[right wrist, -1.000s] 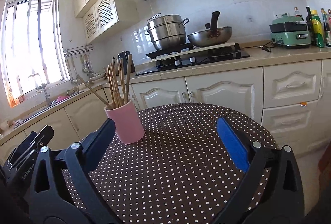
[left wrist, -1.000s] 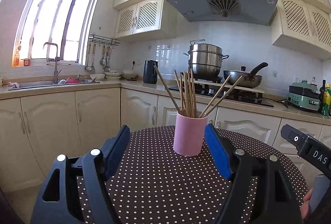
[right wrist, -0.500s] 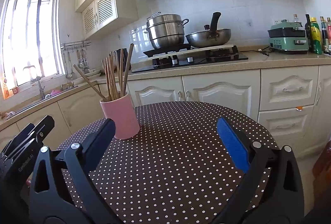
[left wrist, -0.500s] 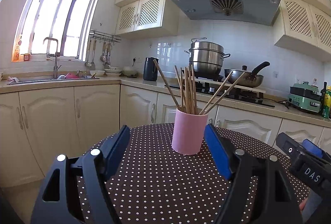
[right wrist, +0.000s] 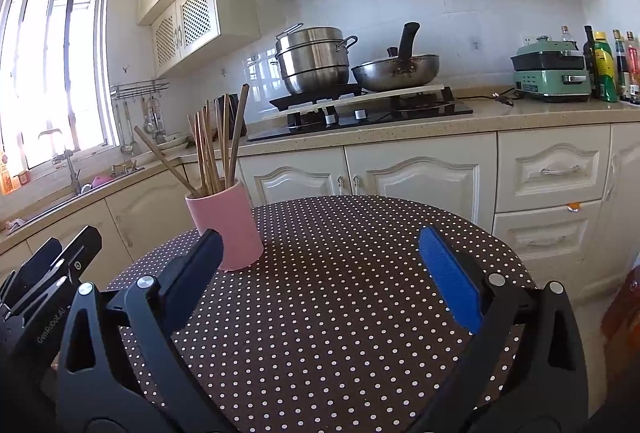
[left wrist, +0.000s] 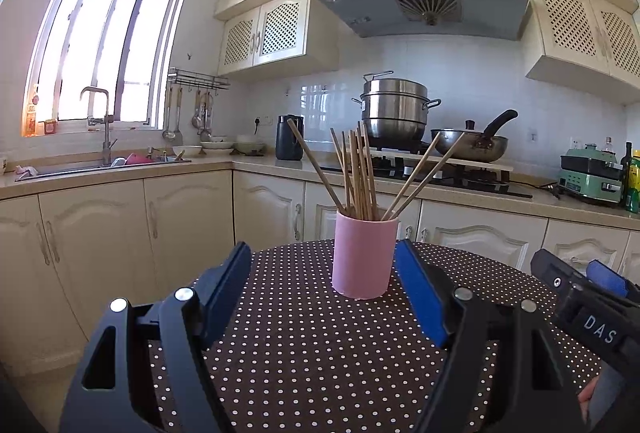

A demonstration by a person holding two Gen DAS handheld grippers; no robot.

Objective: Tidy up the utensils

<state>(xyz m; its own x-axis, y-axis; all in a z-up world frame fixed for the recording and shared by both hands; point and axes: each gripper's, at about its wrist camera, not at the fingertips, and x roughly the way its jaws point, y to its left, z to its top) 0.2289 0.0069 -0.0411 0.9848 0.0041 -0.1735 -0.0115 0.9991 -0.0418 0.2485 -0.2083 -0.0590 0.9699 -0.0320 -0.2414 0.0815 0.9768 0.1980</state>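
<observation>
A pink cup (left wrist: pixel 363 256) stands upright on a round table with a brown polka-dot cloth (left wrist: pixel 304 345). Several wooden chopsticks (left wrist: pixel 358 173) stand in it, fanned out. My left gripper (left wrist: pixel 326 273) is open and empty, its blue-padded fingers either side of the cup but nearer the camera, apart from it. In the right wrist view the cup (right wrist: pixel 226 225) is at the left, just behind my left finger. My right gripper (right wrist: pixel 320 257) is open and empty over the cloth (right wrist: pixel 340 293).
The right gripper (left wrist: pixel 588 297) shows at the left view's right edge; the left gripper (right wrist: pixel 44 273) at the right view's left edge. Behind the table runs a counter (right wrist: pixel 400 133) with stove, pots (right wrist: pixel 316 59), a green appliance and bottles. A sink (left wrist: pixel 100 161) is at the left.
Both grippers have sunk lower and tilted more level towards the cup. The cup and chopsticks have not moved. Both grippers stay open.
</observation>
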